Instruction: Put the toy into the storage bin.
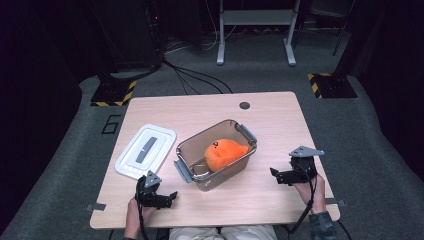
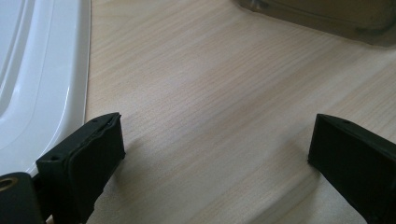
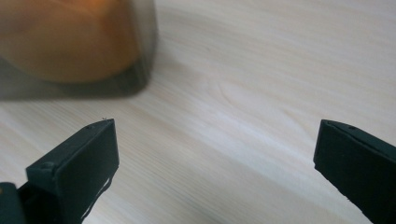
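Light wooden table point(image 1: 270, 200), dark room around it, grey carpet underneath. A clear plastic container point(image 1: 216, 153) sits near the middle of the table, turned at an angle, grey latch handles at both short ends. Inside it lies an orange plush toy point(image 1: 224, 153), resting against the right-hand end of the box. The white lid point(image 1: 146, 151) lies flat on the table to the left of the container, close to it but apart, with a grey strip down its centre. The person's left gripper point(image 1: 172, 196) is held low over the near-left part of the table, just in front of the lid's near corner and to the near side of the container. From the left gripper view its jaws stand wide apart with only bare wood between them; the lid's rim point(image 2: 46, 84) runs along the left edge, the container's base point(image 2: 327, 18) at the top right. The right gripper point(image 1: 274, 176) hovers at the near-right of the table, pointing toward the container and apart from it. From the right gripper view its jaws are likewise spread wide and hold nothing; the container's corner with the orange toy point(image 3: 60, 42) behind the wall shows blurred at upper left.
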A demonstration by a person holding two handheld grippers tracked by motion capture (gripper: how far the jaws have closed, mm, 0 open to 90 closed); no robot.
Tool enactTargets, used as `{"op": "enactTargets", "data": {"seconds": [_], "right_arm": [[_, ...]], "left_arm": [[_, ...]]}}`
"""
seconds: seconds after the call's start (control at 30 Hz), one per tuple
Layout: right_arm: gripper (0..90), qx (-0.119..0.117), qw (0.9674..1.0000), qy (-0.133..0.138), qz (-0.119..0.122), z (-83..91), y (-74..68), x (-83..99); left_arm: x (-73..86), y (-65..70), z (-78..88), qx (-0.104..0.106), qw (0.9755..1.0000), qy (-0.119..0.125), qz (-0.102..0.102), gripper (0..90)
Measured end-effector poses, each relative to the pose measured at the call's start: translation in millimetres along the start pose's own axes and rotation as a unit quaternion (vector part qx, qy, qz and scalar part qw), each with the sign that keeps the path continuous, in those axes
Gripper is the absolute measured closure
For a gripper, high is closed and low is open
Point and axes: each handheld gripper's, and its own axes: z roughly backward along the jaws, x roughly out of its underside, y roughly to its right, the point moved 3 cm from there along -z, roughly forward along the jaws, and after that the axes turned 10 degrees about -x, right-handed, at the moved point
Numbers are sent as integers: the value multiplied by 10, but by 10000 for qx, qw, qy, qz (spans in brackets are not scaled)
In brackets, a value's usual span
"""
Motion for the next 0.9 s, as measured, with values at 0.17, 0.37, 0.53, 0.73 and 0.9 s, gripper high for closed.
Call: {"op": "enactTargets", "data": {"seconds": [0.17, 0.37, 0.53, 0.73, 0.9], "right_arm": [[0, 223, 9991, -194, -297, -160, 178, 324], [0, 428, 9983, -260, -310, -220, 263, 482], [0, 514, 9977, -173, -395, -256, 287, 573], [0, 473, 9975, -416, -304, -298, 280, 587], [0, 488, 9974, -408, -332, -300, 282, 587]], "left_arm": [[0, -2, 1, -2, 10000, -6, -13, 33], [1, -1, 0, -10, 10000, -1, -7, 33], [1, 2, -1, -13, 10000, 7, 11, 33], [1, 1, 0, -17, 10000, 5, 16, 33], [0, 2, -1, -33, 10000, 4, 26, 34]]}}
